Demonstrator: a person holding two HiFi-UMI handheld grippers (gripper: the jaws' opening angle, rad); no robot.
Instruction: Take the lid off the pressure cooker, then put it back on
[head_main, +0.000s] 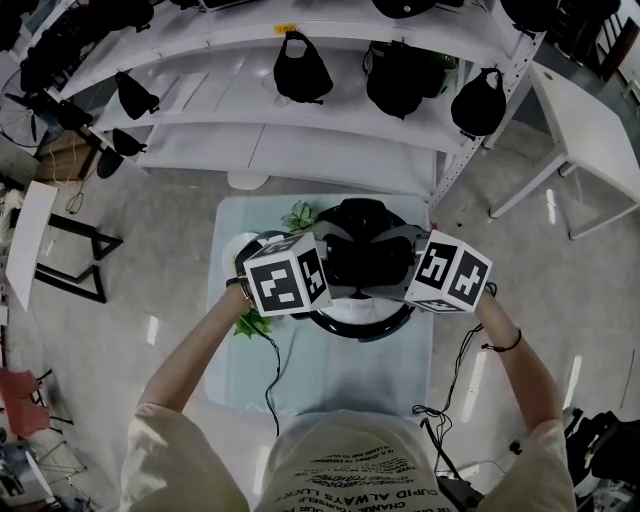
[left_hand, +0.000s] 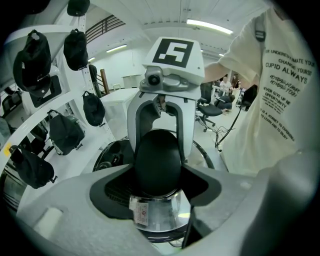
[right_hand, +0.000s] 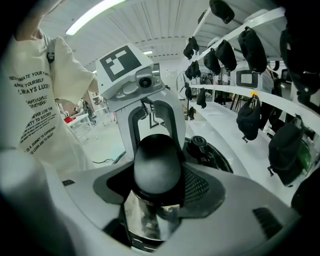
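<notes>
Pressure cooker (head_main: 362, 300) sits on the counter (head_main: 330, 385), toward its 12 o'clock edge. Left gripper (head_main: 325, 280) is at the cooker's 9 o'clock, jaws clamped on the left side handle (left_hand: 158, 162). Right gripper (head_main: 408, 275) is at 3 o'clock, jaws clamped on the right side handle (right_hand: 157, 167). The two face each other across the lid (head_main: 365, 222). Plant (head_main: 300, 215) on the counter at the cooker's 10 o'clock. Cable (head_main: 273, 375) runs over the counter at 7 o'clock. Shelf rack (head_main: 300, 130) beyond at 12 o'clock, with bags (head_main: 302, 70) on it. Spare table (head_main: 590, 130) at 2 o'clock, well apart.

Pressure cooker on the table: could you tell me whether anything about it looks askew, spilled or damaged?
Nothing stands out. The pressure cooker sits upright on the table, the left claw and the right claw are each closed on a black side handle, and no spill or damage shows.
</notes>
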